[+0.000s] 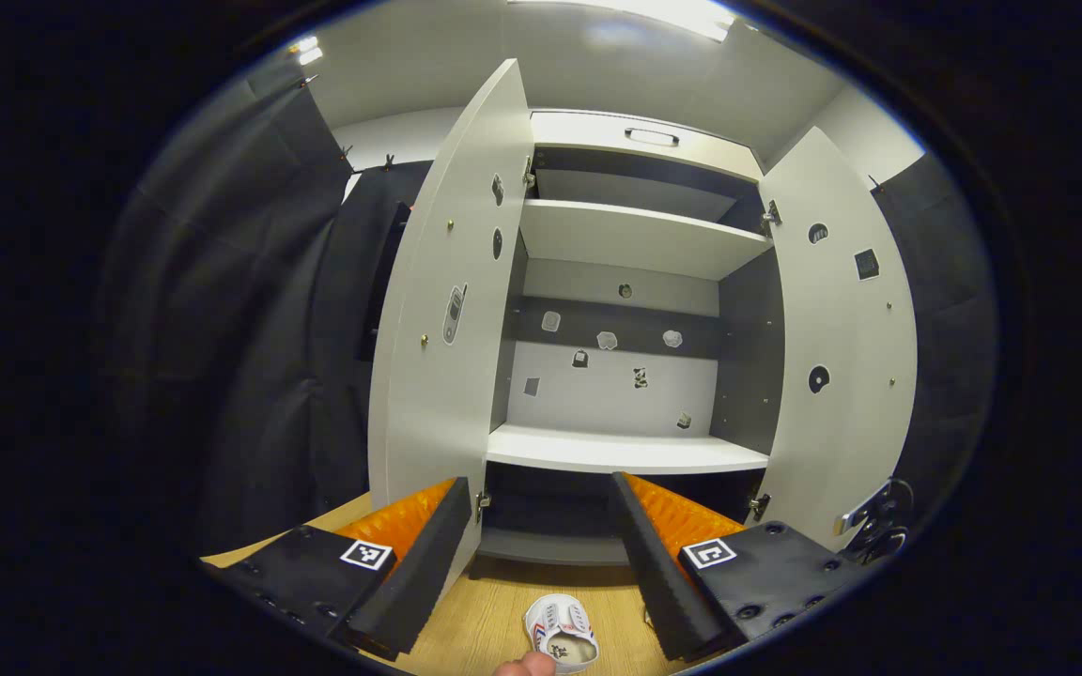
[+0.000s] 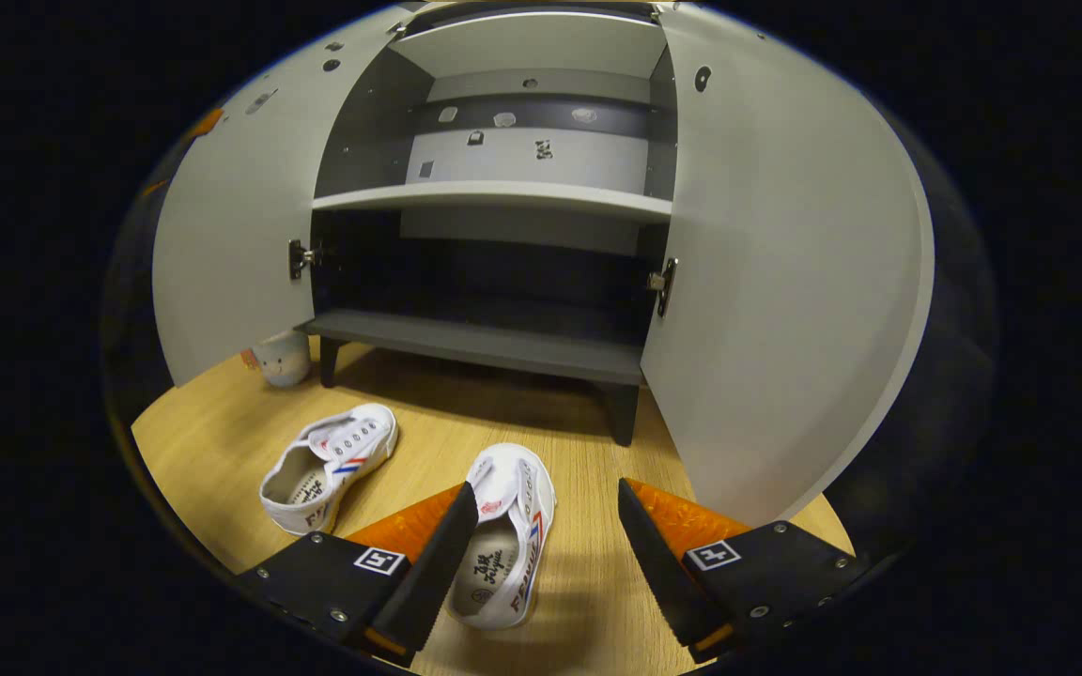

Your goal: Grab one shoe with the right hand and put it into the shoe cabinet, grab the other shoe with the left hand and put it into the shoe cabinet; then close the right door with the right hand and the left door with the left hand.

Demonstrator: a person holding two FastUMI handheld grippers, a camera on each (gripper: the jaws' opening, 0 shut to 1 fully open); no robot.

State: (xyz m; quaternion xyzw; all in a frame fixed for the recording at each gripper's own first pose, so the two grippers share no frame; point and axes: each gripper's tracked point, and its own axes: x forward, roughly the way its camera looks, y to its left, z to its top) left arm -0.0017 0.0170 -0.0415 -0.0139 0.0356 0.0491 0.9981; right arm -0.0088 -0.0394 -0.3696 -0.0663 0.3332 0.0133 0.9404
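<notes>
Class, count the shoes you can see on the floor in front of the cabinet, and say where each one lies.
2. One shoe lies between the right gripper's open jaws; the other shoe lies to its left, nearer the left door. None sits inside the cabinet.

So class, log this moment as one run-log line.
shoes: on floor | cabinet doors: open | right claw: open, nearing shoe | left claw: open

2 shoes [image 2: 330, 467] [image 2: 503, 530] side by side on floor [image 2: 222, 432] before open cabinet [image 2: 494, 343]; cup [image 2: 282, 360] behind left door [image 2: 231, 244].
</notes>
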